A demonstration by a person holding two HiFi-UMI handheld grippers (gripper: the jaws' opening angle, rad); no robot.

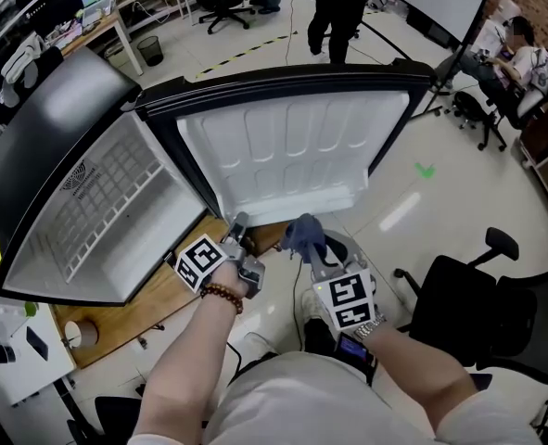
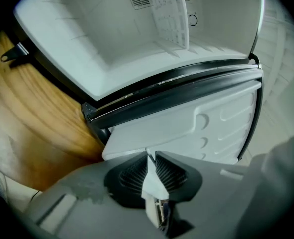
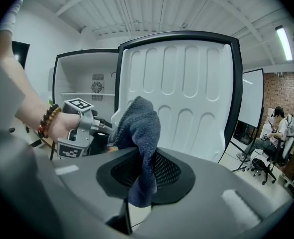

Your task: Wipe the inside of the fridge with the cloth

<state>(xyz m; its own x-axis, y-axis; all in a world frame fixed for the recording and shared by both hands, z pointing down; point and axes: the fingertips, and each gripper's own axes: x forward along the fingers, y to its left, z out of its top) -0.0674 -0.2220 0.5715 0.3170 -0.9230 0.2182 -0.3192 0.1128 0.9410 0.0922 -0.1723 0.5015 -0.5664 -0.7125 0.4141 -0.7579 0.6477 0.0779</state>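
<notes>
Fingers [image 2: 132, 176] of the left gripper [image 2: 150, 154] pinch the near edge of the open fridge door [image 1: 292, 146]. The right gripper [image 3: 144, 156] has its fingers [image 3: 171, 171] clamped on the blue-grey cloth [image 3: 142, 128], which is bunched near the door's white liner, right of the left gripper.

The fridge [image 1: 107, 202] runs off the head view's left edge, and the right gripper [image 1: 315, 256] hides the lower end of the cloth [image 1: 303, 235].

Fridge cavity [image 1: 158, 235] open w/ free way in at left; wire shelf [image 1: 97, 197] prob. splits it; door [image 1: 292, 146] blocks ahead.
</notes>
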